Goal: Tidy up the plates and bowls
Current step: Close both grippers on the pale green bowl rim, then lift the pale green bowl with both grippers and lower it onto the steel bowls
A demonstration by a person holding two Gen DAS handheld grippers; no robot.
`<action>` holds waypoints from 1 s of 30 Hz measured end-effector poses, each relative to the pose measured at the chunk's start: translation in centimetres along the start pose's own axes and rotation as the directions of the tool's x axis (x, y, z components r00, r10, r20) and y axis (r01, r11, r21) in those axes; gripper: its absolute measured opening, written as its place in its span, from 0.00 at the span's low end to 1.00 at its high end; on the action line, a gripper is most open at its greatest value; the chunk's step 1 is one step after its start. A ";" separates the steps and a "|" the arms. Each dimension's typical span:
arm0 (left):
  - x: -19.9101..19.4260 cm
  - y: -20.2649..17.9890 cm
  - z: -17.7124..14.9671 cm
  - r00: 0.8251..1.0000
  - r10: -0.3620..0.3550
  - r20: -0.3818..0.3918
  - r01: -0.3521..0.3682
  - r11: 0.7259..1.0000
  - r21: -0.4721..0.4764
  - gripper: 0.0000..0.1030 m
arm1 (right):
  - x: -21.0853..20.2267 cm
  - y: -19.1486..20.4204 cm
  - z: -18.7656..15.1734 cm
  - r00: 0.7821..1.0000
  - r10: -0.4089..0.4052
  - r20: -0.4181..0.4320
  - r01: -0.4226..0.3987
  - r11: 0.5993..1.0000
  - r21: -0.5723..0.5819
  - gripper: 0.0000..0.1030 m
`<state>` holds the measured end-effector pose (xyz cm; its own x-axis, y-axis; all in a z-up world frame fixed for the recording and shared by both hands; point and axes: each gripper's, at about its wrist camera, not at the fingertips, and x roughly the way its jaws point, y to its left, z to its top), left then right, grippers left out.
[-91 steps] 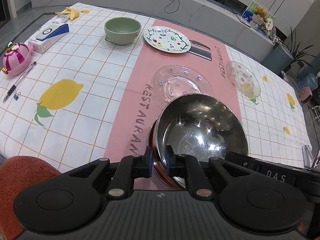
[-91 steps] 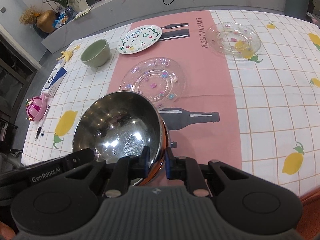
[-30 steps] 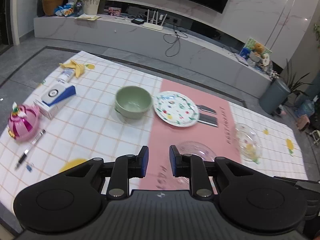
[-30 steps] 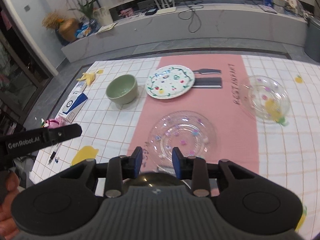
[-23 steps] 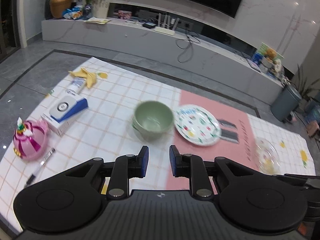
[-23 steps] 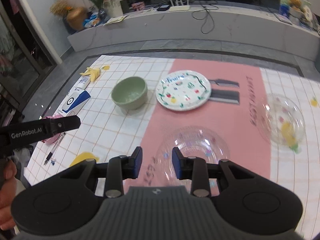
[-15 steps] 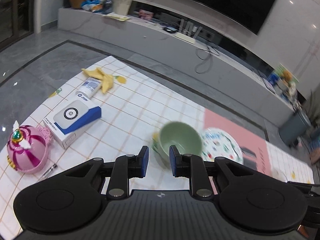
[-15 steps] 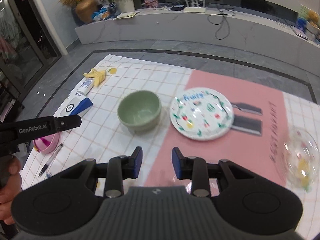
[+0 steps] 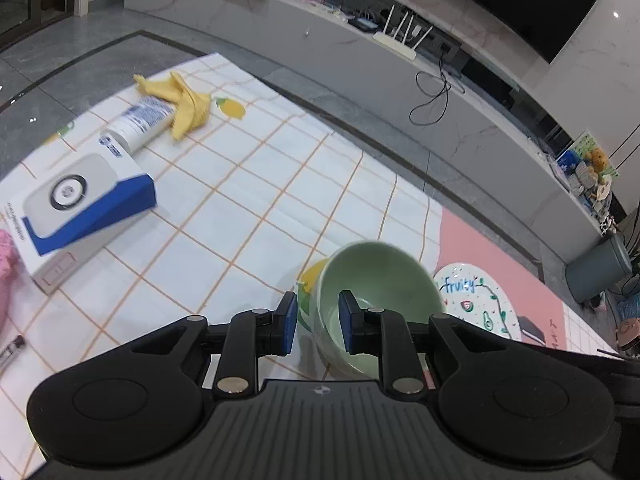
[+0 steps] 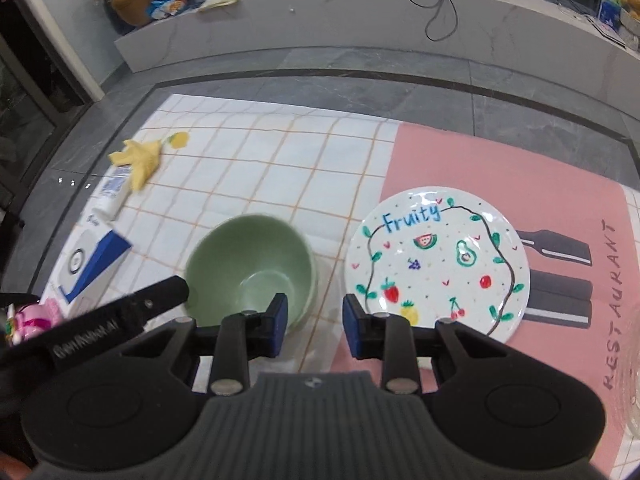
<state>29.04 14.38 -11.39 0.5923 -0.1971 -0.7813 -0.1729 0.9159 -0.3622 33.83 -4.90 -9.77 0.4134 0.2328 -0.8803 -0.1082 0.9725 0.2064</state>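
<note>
A pale green bowl [image 9: 376, 280] stands on the checked tablecloth; it also shows in the right wrist view [image 10: 252, 268]. My left gripper [image 9: 318, 328] is open, its jaws straddling the bowl's near left rim. My right gripper [image 10: 315, 326] is open and empty, with its left jaw at the bowl's right rim and its right jaw near the white "Fruity" plate [image 10: 438, 260]. That plate also shows at the right of the left wrist view [image 9: 480, 300]. The steel bowl is out of view.
A blue and white box [image 9: 76, 204], a white tube [image 9: 136, 122] and a yellow banana peel [image 9: 184, 100] lie at the left. A pink toy [image 10: 30, 316] sits by the left edge. A clear glass dish rim [image 10: 630, 380] shows at far right.
Both grippers let go of the steel bowl, then moved forward and down to the green bowl. The left jaws now sit around its rim. The clear glass plate has left the views.
</note>
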 end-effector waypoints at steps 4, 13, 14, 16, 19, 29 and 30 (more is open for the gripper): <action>0.9 -0.2 0.1 1.000 0.025 -0.006 -0.025 1.000 0.009 0.24 | 1.0 -0.4 0.3 0.999 0.026 -0.022 -0.025 0.999 0.026 0.21; 1.8 -0.4 -0.2 1.000 0.017 -0.021 -0.017 1.000 0.018 0.12 | 2.6 -0.3 0.4 0.997 0.057 -0.045 -0.055 0.997 0.048 0.10; 1.9 -0.3 -0.3 1.000 0.017 -0.019 -0.016 1.000 0.019 0.11 | 2.6 -0.3 0.3 0.998 0.055 -0.041 -0.053 0.997 0.050 0.10; 1.9 -0.3 -0.2 1.000 0.013 -0.017 -0.013 1.000 0.022 0.11 | 2.6 -0.1 0.3 0.998 0.052 -0.038 -0.050 0.998 0.045 0.10; 1.8 -0.3 -0.3 1.000 0.017 -0.020 -0.016 0.999 0.031 0.11 | 2.5 -0.1 0.2 0.998 0.052 -0.043 -0.050 0.997 0.054 0.09; -2.3 -1.3 -0.6 1.000 -0.001 -0.023 0.002 1.000 0.020 0.10 | -1.3 -0.3 -0.5 0.996 0.077 -0.034 -0.075 0.995 0.061 0.09; -3.1 -1.6 -0.7 1.000 -0.002 -0.021 0.003 1.000 0.025 0.10 | -2.1 -0.2 -0.7 0.997 0.077 -0.030 -0.075 0.995 0.060 0.09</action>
<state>26.90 13.27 -8.77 0.5764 -0.2065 -0.7906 -0.1517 0.9237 -0.3519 32.35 -5.63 -8.29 0.3765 0.3065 -0.8742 -0.0846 0.9511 0.2970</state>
